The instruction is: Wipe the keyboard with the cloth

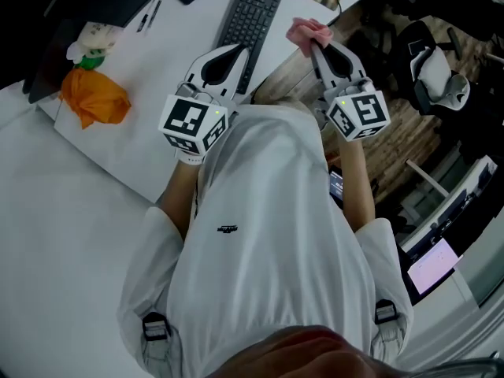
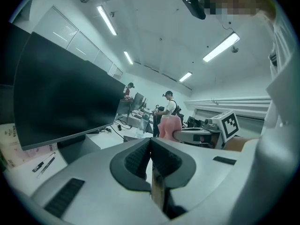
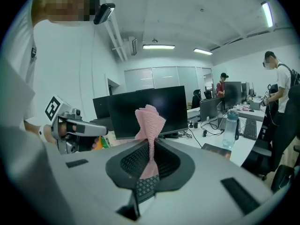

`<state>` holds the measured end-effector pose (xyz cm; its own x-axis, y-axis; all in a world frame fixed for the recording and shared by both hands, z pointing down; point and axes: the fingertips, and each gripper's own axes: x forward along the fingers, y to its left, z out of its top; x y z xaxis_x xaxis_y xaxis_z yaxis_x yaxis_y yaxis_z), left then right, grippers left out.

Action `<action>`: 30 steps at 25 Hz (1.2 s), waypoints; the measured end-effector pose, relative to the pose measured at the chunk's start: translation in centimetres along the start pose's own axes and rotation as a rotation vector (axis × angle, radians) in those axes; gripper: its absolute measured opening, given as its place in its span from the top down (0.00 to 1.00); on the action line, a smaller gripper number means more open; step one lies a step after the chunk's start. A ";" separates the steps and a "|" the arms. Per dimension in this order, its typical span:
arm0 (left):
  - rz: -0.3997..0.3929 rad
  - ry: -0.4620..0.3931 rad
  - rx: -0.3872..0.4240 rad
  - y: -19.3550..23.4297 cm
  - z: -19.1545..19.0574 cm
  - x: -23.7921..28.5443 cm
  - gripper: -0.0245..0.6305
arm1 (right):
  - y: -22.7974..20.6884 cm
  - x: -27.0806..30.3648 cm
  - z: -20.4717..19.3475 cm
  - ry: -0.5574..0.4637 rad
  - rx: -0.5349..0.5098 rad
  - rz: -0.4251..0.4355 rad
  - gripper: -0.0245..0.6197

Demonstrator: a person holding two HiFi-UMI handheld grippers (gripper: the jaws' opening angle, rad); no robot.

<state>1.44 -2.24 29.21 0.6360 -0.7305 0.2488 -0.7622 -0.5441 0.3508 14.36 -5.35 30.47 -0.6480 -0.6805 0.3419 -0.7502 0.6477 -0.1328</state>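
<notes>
A black keyboard [image 1: 253,14] lies on the white desk [image 1: 165,69] at the top of the head view. My left gripper [image 1: 239,50] hovers over its near end with the jaws shut and nothing between them; in its own view the left gripper [image 2: 151,143] points level across the room. My right gripper [image 1: 315,46] is off the keyboard's right side, past the desk edge, shut on a bunched pink cloth [image 1: 307,31]. In the right gripper view the cloth [image 3: 149,120] stands up from the right gripper [image 3: 151,146], and keyboard keys [image 3: 146,187] show below the jaws.
An orange bag [image 1: 93,97] and two pens [image 1: 148,16] lie on the desk to the left. A dark monitor [image 2: 61,97] stands behind the keyboard. An office chair [image 1: 437,73] is at the right. People stand at far desks, near a water bottle [image 3: 231,121].
</notes>
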 end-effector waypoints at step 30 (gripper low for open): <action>0.135 0.093 -0.107 5.5 -4.9 7.9 0.93 | -14.5 17.4 -8.8 0.350 -0.192 -0.007 0.91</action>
<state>2.88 -9.03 37.53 0.5411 -0.7498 0.3808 -0.8272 -0.3931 0.4014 15.10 -23.56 46.56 -0.5342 -0.5489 0.6430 -0.6948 0.7183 0.0360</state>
